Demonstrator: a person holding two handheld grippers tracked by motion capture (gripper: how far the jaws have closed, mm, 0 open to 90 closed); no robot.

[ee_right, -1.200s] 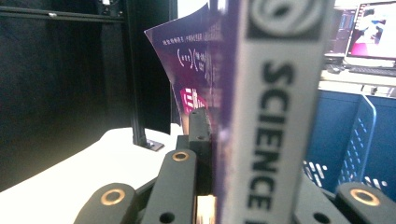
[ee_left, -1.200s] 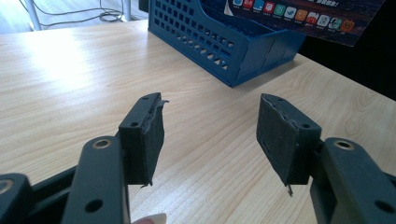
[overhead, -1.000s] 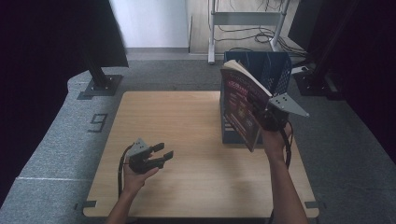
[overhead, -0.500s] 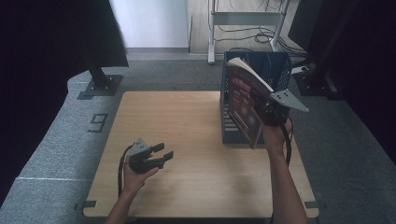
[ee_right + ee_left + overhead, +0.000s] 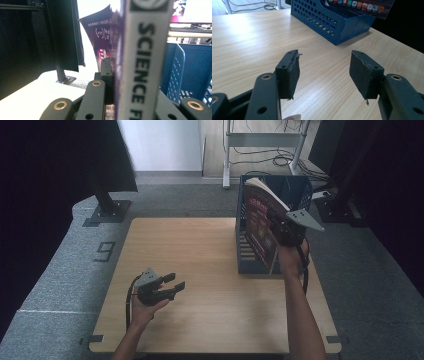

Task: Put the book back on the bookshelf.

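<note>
My right gripper [image 5: 281, 229] is shut on a thick book [image 5: 257, 220] with a dark red cover, held upright over the blue plastic rack [image 5: 300, 189] at the table's right side. The book's lower edge is down at the rack's front left part. In the right gripper view the white spine [image 5: 143, 62] stands between the jaws, with the rack's perforated wall [image 5: 192, 65] behind it. My left gripper [image 5: 176, 281] hovers over the front left of the wooden table [image 5: 190, 245], open and with nothing between its pads [image 5: 289, 72].
From the left gripper view the blue rack [image 5: 324, 20] stands ahead across bare wood, the book's cover [image 5: 362, 5] above it. A black stand base [image 5: 107, 212] and a metal frame [image 5: 260, 140] sit on the grey floor beyond the table.
The right hand has carried the book a little farther from the person, over the rack. The left gripper has stayed where it was, still open.
</note>
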